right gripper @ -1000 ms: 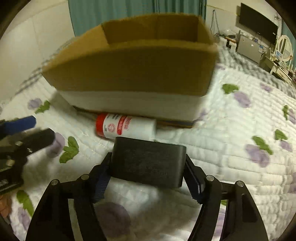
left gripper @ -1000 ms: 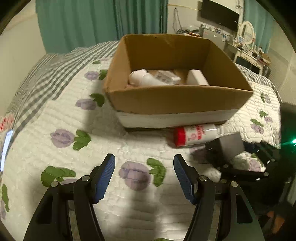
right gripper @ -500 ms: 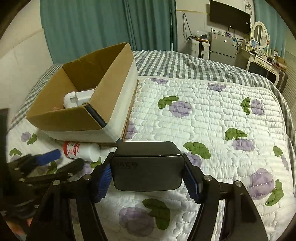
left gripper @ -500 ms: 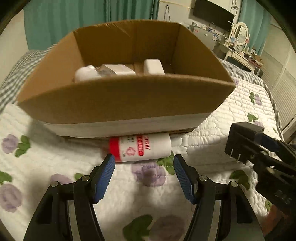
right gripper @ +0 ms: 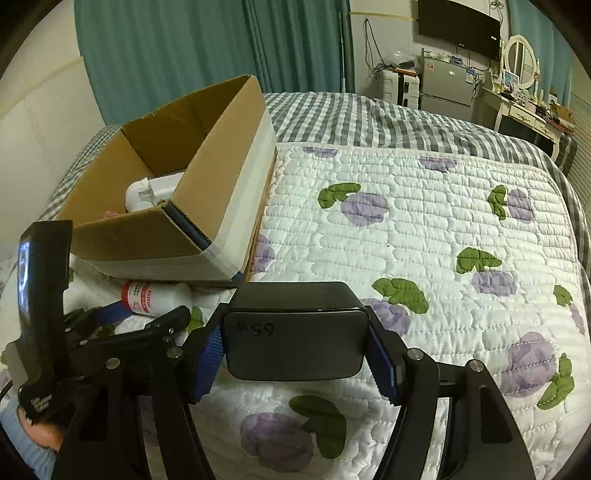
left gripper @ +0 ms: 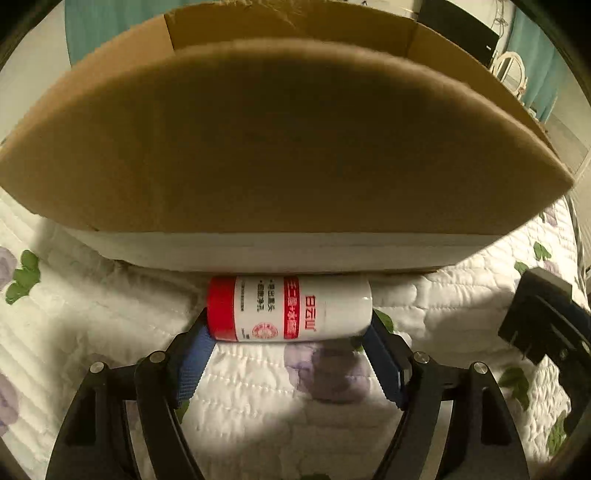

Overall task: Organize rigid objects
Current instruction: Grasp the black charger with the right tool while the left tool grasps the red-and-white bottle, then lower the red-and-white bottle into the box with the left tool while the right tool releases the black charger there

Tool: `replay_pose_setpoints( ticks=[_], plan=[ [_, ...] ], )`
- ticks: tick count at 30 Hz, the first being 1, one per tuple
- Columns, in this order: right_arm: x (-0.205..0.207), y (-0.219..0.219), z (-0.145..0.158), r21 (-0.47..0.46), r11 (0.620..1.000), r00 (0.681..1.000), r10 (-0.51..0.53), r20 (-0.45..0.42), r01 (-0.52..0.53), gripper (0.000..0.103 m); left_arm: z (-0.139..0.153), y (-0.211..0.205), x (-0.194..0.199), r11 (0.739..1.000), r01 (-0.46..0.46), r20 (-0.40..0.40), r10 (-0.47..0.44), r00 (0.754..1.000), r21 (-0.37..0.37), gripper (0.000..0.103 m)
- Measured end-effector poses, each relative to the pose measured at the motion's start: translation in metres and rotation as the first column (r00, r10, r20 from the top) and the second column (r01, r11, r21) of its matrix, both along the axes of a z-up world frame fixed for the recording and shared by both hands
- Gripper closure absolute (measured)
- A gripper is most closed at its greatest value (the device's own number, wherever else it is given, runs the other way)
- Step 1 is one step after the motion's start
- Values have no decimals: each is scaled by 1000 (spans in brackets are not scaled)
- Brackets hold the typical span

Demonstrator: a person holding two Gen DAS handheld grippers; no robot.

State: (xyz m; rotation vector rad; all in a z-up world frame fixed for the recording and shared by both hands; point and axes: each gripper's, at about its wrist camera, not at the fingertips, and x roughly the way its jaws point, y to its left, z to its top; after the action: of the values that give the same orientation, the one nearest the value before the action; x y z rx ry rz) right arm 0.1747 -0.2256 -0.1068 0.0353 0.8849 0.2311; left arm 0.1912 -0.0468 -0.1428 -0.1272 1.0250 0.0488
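A white bottle with a red cap and red label (left gripper: pixel 290 309) lies on its side on the quilt against the foot of the cardboard box (left gripper: pixel 280 147). My left gripper (left gripper: pixel 288 332) is open, its blue pads on either side of the bottle's ends; I cannot tell if they touch. The same bottle (right gripper: pixel 155 297) and left gripper (right gripper: pixel 147 317) show in the right wrist view. My right gripper (right gripper: pixel 295 349) is shut on a black power adapter (right gripper: pixel 295 345) marked "65W", held above the quilt right of the box (right gripper: pixel 192 192). White items (right gripper: pixel 147 192) lie inside the box.
The floral quilt (right gripper: pixel 424 240) covers the bed, with a grey checked blanket (right gripper: pixel 369 114) behind. The right gripper with the adapter (left gripper: pixel 539 314) sits at the right edge of the left wrist view. Furniture and a wall screen (right gripper: pixel 458 22) stand far behind.
My left gripper has moved forward and down until the bottle lies between its pads. My right gripper, still holding the adapter, has barely shifted above the quilt.
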Motion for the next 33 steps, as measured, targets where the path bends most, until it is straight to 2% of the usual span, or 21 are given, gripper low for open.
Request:
replay_pose_setpoints(
  ticks=[3, 10, 16, 20, 26, 31, 33],
  plan=[
    [0, 2, -2, -9, 1000, 1000, 2, -3, -2, 35, -1, 0, 3, 1000, 12, 9, -13, 1000, 25, 23],
    [-3, 5, -1, -23, 1000, 1000, 11, 1, -11, 35, 11, 1, -15, 999, 42, 40, -41, 998, -6, 26],
    [-16, 11, 14, -30, 999, 999, 26, 32, -25, 35, 39, 4, -48, 997, 76, 86, -77, 993, 17, 26],
    [-30, 18, 40, -34, 998, 995, 50, 82, -47, 35, 64, 12, -65, 996, 85, 124, -88, 988, 29, 26],
    [-54, 29, 93, -73, 994, 980, 90, 176, -78, 35, 109, 33, -83, 995, 98, 191, -95, 977, -3, 26],
    [-60, 44, 139, -85, 990, 961, 128, 245, -110, 35, 160, 58, -72, 992, 122, 249, -114, 962, -15, 26],
    [-57, 52, 156, -78, 989, 953, 141, 270, -124, 35, 179, 68, -64, 991, 130, 274, -127, 953, 9, 26]
  ],
)
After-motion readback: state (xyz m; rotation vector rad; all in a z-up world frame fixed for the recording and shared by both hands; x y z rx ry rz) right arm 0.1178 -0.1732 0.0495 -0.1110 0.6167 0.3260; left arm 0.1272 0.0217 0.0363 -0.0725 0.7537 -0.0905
